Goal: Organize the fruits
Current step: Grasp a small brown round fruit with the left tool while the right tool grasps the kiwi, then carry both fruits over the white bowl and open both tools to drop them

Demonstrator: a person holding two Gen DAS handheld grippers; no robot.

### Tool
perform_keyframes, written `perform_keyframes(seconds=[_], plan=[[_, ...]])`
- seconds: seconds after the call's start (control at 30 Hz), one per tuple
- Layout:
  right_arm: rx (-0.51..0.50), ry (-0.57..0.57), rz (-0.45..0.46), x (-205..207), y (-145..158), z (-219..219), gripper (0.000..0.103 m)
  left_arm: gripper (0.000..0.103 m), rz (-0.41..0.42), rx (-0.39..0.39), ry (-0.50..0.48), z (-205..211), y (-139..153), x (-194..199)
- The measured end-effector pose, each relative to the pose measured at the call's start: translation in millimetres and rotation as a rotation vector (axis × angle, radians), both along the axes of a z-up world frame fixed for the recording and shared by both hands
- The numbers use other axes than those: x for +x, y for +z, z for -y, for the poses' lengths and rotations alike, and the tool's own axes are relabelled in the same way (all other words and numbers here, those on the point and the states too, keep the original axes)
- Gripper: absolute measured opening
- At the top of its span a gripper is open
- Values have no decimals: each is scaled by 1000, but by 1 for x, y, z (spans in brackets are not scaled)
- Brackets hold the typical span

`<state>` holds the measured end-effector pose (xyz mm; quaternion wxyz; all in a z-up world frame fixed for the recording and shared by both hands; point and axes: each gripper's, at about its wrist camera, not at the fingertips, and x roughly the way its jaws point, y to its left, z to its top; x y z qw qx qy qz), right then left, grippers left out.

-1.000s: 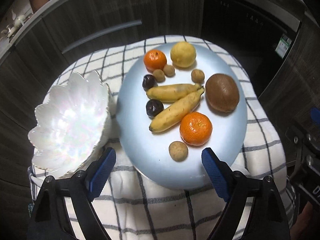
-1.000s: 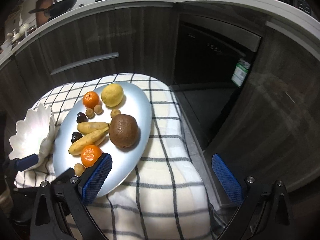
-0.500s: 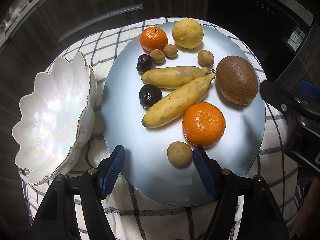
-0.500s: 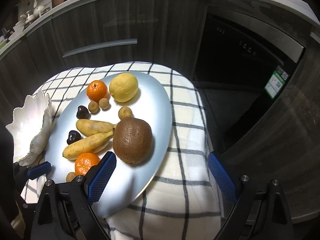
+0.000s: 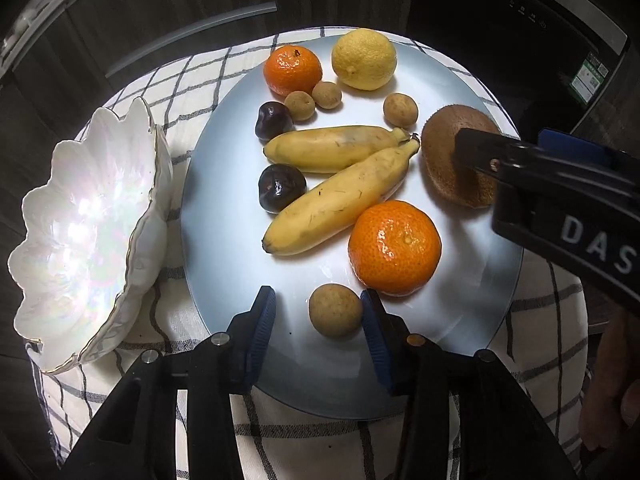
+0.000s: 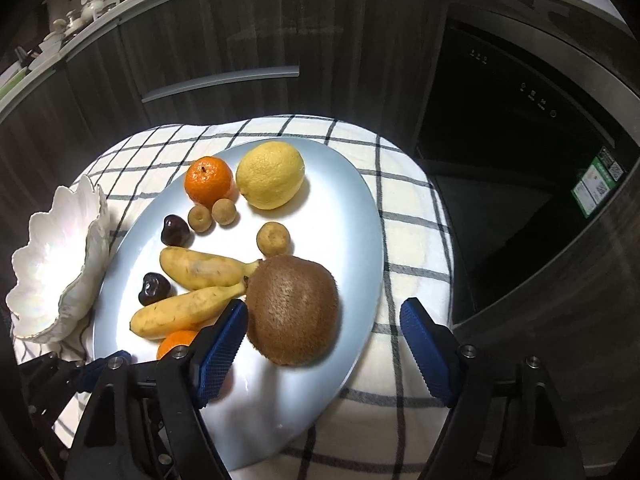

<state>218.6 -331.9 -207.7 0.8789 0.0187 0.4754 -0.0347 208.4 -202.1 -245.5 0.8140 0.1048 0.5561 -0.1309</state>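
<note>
The left gripper (image 5: 318, 322) hangs low over the near edge of the pale blue plate (image 5: 224, 216), its blue pads spread around a small brown longan (image 5: 335, 310); the right pad looks to be touching the fruit, the left pad stands clear of it. Just beyond sits a large mandarin (image 5: 395, 247), and past that two bananas (image 5: 340, 184) lie side by side across the plate's middle with two dark plum-like fruits (image 5: 281, 187) along their left. At the far edge rest a smaller mandarin (image 5: 293, 65), a lemon (image 5: 364, 59) and three more longans (image 5: 400, 110).

The right gripper (image 6: 323, 352) is spread wide at the plate's right edge. Its left pad lies close against the side of the brown kiwi (image 6: 292, 314), while its right pad hovers over the checked cloth (image 6: 412, 216) beyond the rim, well apart from the fruit.

A white scalloped bowl (image 5: 86, 220) stands on the cloth at the plate's left edge, tilted, its rim just beside the plate. Dark cabinet fronts (image 6: 224, 32) rise behind.
</note>
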Motion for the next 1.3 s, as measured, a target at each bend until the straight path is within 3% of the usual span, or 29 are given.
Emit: perform_keyframes(seconds=[0.2,0.3,0.33,0.87,1.3], plan=[[37,28,-25,10,-8,-6,68,38,0,-19,-11,-1,0,-2],[63,50,-37,13,-10,-10,57,30,-6,-37,-16,0,0,-1],[61,49,-36,13,-10,-10,56,26,-6,-38,-15,0,0,-2],[89,26,-18,-7,1,-8,55,26,18,-45,11,-15,14,-2],[64,66,54,-25,56,-36,55,26,119,-78,29,-47,74,-20]])
